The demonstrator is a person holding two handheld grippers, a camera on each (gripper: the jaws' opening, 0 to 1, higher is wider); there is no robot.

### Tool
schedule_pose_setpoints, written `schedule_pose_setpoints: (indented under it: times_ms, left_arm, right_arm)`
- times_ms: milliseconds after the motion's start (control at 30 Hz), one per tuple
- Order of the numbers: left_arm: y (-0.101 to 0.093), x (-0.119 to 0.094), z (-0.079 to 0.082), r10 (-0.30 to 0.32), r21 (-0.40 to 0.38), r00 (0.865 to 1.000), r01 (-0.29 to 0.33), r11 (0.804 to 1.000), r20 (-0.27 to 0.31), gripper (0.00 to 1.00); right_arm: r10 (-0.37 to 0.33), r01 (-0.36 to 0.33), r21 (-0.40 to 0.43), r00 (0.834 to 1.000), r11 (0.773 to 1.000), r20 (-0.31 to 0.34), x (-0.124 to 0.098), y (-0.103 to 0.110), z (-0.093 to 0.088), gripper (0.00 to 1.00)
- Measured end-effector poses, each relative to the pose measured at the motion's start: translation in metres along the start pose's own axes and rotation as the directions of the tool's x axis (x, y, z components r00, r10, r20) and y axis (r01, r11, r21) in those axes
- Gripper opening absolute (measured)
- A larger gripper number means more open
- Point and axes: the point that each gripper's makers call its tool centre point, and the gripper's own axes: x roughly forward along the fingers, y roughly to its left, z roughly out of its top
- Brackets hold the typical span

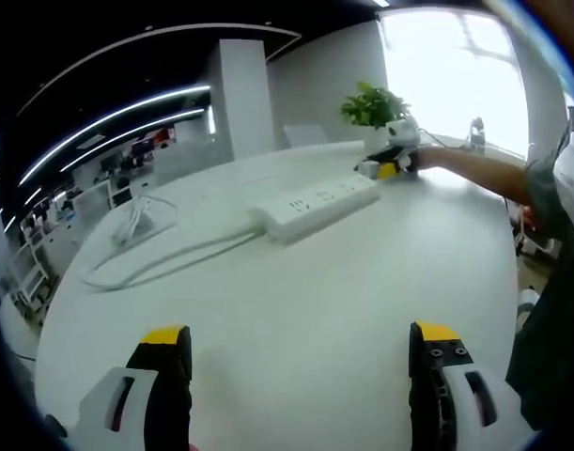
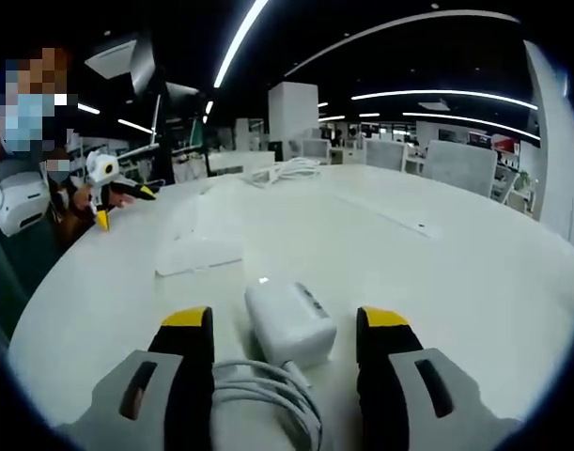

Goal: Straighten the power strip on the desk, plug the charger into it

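Observation:
The white power strip (image 1: 315,202) lies at an angle on the round white desk (image 1: 296,291), and its cable (image 1: 164,258) loops off to the left. My left gripper (image 1: 301,343) hovers open over bare desk, well short of the strip. A white charger (image 2: 291,324) rests on the desk between the jaws of my right gripper (image 2: 287,319), with gaps on both sides. Its coiled white cable (image 2: 268,390) lies close to the camera. The right gripper view shows the power strip (image 2: 200,246) end-on, just beyond the charger. Past the strip's far end sits the right gripper (image 1: 390,167) on a person's outstretched arm (image 1: 479,171).
A potted plant (image 1: 371,103) stands at the desk's far edge by a bright window. A pile of white cable (image 2: 287,171) lies at the back of the desk. At the left edge a person holds the left gripper (image 2: 103,178). Office desks and chairs stand behind.

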Motion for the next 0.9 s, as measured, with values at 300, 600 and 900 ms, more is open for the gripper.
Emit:
schedule_pose_setpoints:
  times_ms: [300, 600, 900]
  left_arm:
    - [-0.0004, -0.0008, -0.0013, -0.001, 0.0, 1.0, 0.001, 1.0, 0.0, 0.99]
    - [0.0002, -0.0008, -0.0024, 0.003, -0.006, 1.0, -0.003, 1.0, 0.0, 0.99]
    - [-0.0018, 0.0004, -0.0004, -0.004, 0.002, 1.0, 0.004, 1.0, 0.001, 0.99]
  right_arm:
    - [0.008, -0.008, 0.001, 1.0, 1.0, -0.001, 0.0002, 0.0022, -0.0004, 0.54]
    - [0.016, -0.016, -0.001, 1.0, 1.0, -0.001, 0.0004, 0.0055, -0.0008, 0.48]
    - [0.018, -0.018, 0.009, 1.0, 1.0, 0.003, -0.0014, 0.0038, -0.0003, 0.46]
